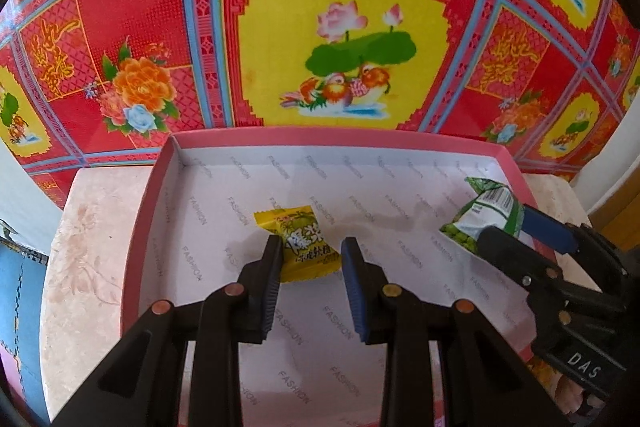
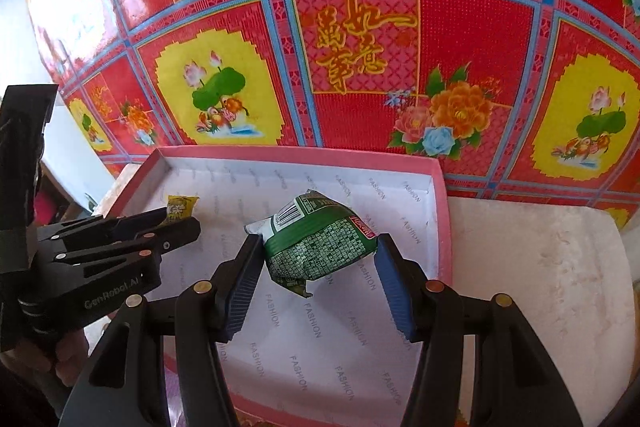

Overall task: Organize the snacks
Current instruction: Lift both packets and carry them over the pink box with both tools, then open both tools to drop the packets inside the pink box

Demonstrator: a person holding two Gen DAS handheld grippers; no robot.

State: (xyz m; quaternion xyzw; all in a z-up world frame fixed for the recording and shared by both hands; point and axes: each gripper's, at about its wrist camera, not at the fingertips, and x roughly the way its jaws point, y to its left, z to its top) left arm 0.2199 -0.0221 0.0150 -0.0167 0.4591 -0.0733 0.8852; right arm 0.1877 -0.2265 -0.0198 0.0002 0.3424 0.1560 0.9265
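A small yellow snack packet (image 1: 298, 231) sits between the pads of my left gripper (image 1: 311, 243), which is shut on it over the left middle of a shallow pink-rimmed box (image 1: 320, 137). The box has a white lining printed with "FASHION". My right gripper (image 2: 319, 243) is shut on a crumpled green snack packet (image 2: 316, 243) with a barcode, held over the right half of the same box (image 2: 300, 151). In the left wrist view, the right gripper (image 1: 506, 227) and green packet (image 1: 484, 211) are at the box's right wall. The left gripper (image 2: 182, 221) shows at the left of the right wrist view.
The box rests on a pale marbled tabletop (image 1: 92, 247), with bare surface to the box's left and to its right (image 2: 540, 267). Beyond the table's far edge spreads a glossy red and yellow flowered sheet (image 1: 340, 39). A hand (image 2: 68, 355) holds the left gripper's grip.
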